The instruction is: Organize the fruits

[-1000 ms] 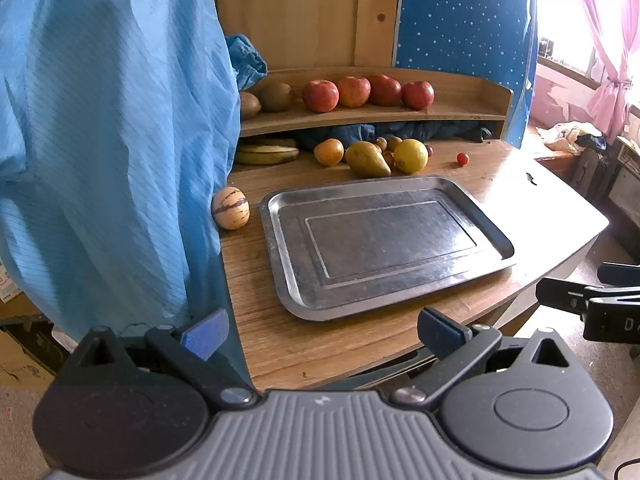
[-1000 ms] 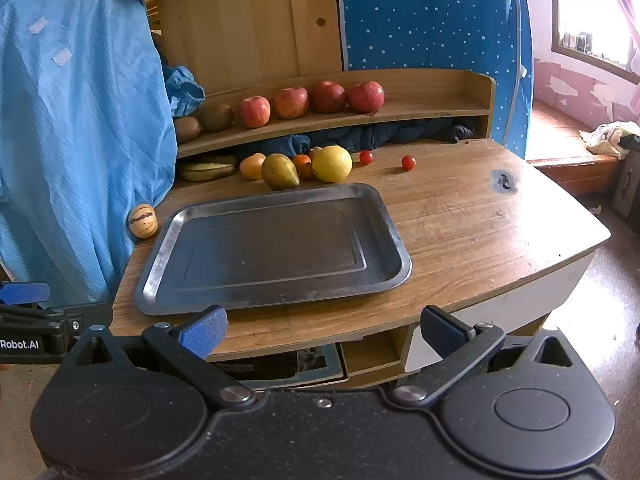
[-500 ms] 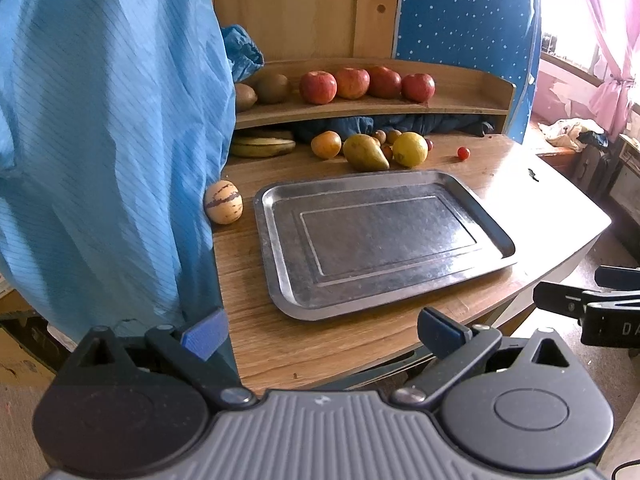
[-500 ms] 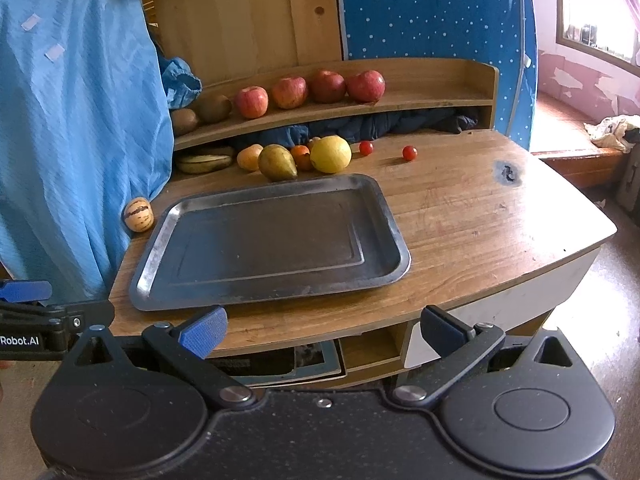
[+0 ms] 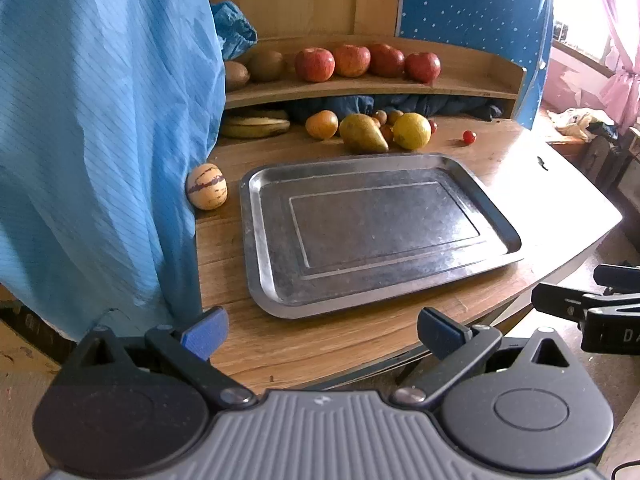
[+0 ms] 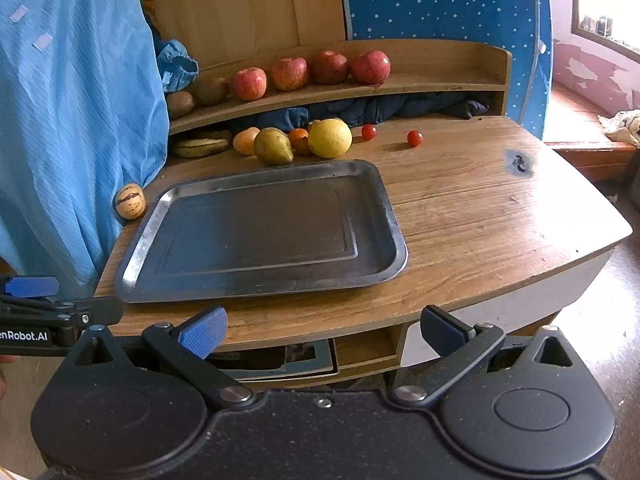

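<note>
Over the last second both tongs have crept forward and a little higher toward the surface (image 6: 480,208), so the tray (image 5: 256,240) now sits closer ahead of them and more from above. Nothing on the surface has shifted.

The left tongs (image 5: 322,326) are released, jaws wide apart and holding nothing, at the near edge with the tray straight ahead. The right tongs (image 6: 322,326) are likewise released and empty, short of the near edge, the tray ahead and slightly left.

The tray is bare. Beyond its far rim lie the pear (image 6: 274,147), lemon (image 6: 330,138), an orange (image 5: 321,124) and a banana (image 5: 256,126); two cherry tomatoes (image 6: 415,137) sit ahead and right of the right tongs. A striped melon (image 5: 207,186) rests just left of the tray, against the blue cloth (image 5: 100,140). Four apples (image 6: 370,66) line the shelf (image 6: 440,80) behind.

No fruit has been taken yet; this looks like the opening approach, likely toward the fruit past the tray.
</note>
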Demonstrator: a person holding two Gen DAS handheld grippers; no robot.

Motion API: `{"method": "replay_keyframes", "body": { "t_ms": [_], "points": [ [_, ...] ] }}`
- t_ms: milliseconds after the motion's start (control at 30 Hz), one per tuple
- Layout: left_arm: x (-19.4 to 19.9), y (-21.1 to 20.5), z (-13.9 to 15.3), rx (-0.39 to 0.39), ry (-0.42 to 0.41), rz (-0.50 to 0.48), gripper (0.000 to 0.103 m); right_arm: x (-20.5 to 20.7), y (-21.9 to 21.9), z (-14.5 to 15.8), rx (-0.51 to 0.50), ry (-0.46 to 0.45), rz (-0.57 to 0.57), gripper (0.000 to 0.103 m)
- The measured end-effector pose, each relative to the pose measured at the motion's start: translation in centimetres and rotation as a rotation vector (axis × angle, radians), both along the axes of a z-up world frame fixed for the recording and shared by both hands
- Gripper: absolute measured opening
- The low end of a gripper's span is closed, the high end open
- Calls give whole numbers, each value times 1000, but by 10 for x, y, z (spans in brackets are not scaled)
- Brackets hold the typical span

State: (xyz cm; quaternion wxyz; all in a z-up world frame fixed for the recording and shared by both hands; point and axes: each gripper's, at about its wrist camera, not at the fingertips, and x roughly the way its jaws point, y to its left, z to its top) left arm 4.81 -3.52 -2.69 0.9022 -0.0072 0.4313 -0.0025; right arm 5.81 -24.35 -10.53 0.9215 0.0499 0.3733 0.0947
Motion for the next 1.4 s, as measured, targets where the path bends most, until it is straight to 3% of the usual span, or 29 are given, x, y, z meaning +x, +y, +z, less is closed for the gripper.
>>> {"method": "replay_keyframes", "body": {
  "t_ms": [500, 800, 1233, 1400],
  "points": [
    [34, -12, -11, -1, 76, 171, 103, 51, -26, -14, 8, 44, 111, 103],
    [57, -23, -5, -25, 81, 289, 103, 86, -46, -11, -15, 50, 190, 103],
    [78, -25, 4, -25, 110, 375, 103, 112, -61, -8, -7, 52, 235, 103],
    [88, -17, 7, 14, 124, 372, 103, 118, -50, -7, -1, 56, 257, 103]
  ]
}}
